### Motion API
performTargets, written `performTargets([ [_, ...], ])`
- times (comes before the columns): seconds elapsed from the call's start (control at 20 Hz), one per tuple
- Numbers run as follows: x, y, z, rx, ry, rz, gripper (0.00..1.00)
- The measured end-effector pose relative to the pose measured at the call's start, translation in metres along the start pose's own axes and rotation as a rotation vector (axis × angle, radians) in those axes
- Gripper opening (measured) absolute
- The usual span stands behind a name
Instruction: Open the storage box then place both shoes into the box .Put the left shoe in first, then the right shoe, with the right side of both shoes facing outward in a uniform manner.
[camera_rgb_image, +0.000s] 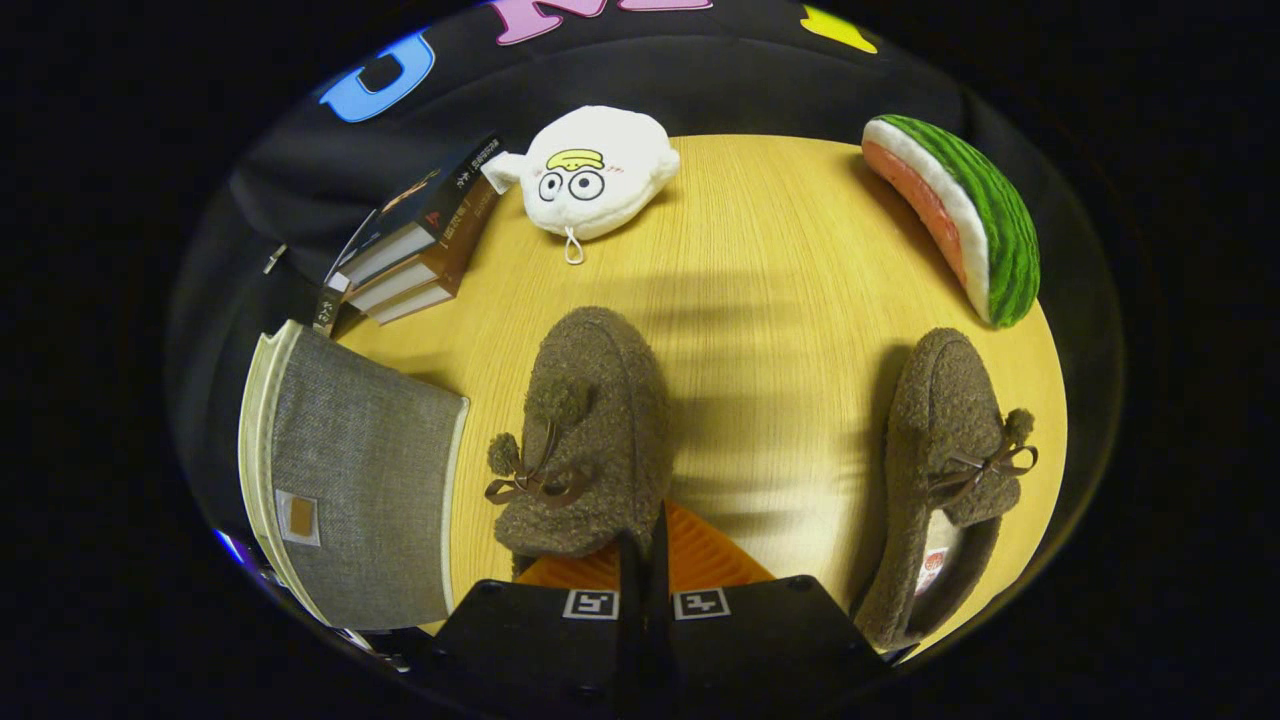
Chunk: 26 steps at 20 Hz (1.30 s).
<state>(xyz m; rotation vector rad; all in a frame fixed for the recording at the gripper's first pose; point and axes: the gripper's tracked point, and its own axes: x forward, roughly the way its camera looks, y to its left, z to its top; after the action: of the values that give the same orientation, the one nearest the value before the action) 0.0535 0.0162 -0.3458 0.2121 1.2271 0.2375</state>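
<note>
Item one, far left: the storage box (360, 490), grey fabric with pale trim and a small tab on its face. You had it lying to the left of your fingers and slightly ahead of them, lid seemingly shut, so by my reading the opening step was not yet done.

Item two, beyond the box: a stack of books (415, 250), at the table's back left edge.

Item three: a white plush toy (597, 172) with a drawn face, at the far side of the table (770, 300).

Item four: the near shoe (585, 440), brown and fuzzy, with pom-poms and a bow. It sat just ahead of your fingers, a little to their left, long axis running away from you, its near end over an orange pad that showed between shoe and fingers. Whether this was the left or right shoe could not be settled.

Item five: the gripper (645, 560). Your fingers were closed together, tips meeting, holding nothing.

Item six: the second shoe (940, 480), well to the right of your fingers, on its side, opening towards you, long axis also running away.

Item seven, far right: a watermelon-slice plush (960, 225), beyond the second shoe.

Relation governing the coming move: the box lay left of the fingers, just beside the near shoe, so your reach needed to swing left past that shoe.
</note>
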Motion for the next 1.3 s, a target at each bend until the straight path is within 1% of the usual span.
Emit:
performTargets([
  [0.15, -0.027, 0.012, 0.002, 0.039, -0.033, 0.031, 0.05],
  [0.45, -0.096, 0.04, 0.014, 0.168, -0.106, 0.125, 0.05],
  [0.7, -0.158, 0.068, 0.031, 0.164, -0.207, 0.166, 0.05],
  [0.8, -0.177, 0.09, 0.04, 0.186, -0.25, 0.211, 0.05],
  [0.9, -0.195, 0.115, 0.046, 0.208, -0.277, 0.278, 0.05],
  [1.0, -0.205, 0.139, 0.049, 0.226, -0.281, 0.33, 0.05],
  [1.15, -0.205, 0.177, 0.047, 0.253, -0.26, 0.384, 0.05],
  [1.3, -0.194, 0.207, 0.04, 0.236, -0.235, 0.387, 0.05],
])
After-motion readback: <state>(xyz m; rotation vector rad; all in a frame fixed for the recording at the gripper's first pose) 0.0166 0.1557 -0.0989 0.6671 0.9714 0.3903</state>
